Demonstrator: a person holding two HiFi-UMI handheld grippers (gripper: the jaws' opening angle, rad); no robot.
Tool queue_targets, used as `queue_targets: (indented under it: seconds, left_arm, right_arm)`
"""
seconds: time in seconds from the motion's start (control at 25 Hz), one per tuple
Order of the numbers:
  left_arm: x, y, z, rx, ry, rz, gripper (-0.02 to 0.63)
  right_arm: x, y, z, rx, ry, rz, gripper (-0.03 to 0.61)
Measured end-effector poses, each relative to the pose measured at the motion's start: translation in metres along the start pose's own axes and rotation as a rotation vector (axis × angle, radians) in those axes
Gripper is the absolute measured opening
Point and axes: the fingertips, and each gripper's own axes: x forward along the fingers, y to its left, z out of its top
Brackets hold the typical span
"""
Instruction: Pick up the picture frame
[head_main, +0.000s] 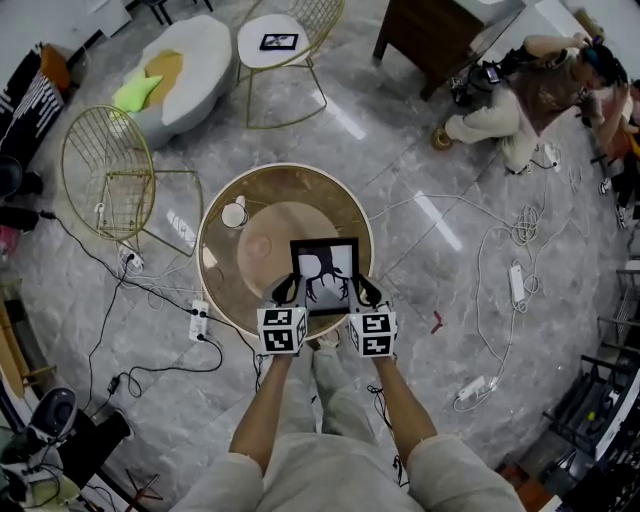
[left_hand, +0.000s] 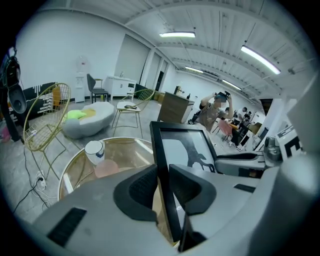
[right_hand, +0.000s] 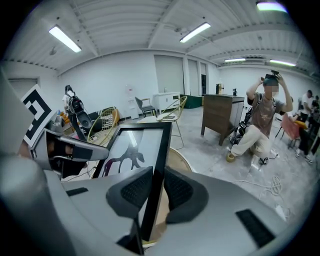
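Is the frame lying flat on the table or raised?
Raised, tilted up: left gripper and right gripper clamp the frame by its side edges; the gripper views show it standing over the table.

I am seeing the picture frame (left_hand: 180, 147) showing a smooth black moulding with a slight sheen, and its glass is reflecting a ceiling light (right_hand: 65, 39). I am reading the pads (right_hand: 134, 189) of the right gripper (right_hand: 152, 187) as black, finely ribbed and matt. The shells of the left gripper (left_hand: 161, 186) and the right gripper are looking like grey matt plastic. The table (head_main: 300, 195) top is looking like glossy amber glass. The floor (head_main: 430, 150) is shining like polished grey stone. The chair (head_main: 100, 165) is showing thin gold metal wire.
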Motion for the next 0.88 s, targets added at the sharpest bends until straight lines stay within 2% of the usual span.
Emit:
queue_targets:
  seconds: [0.88]
  left_arm:
    - [-0.071, -0.055, 0.148, 0.104, -0.213, -0.037, 0.074]
  right_arm:
    - [-0.089, -0.017, 0.147, -0.080, -0.244, -0.067, 0.075]
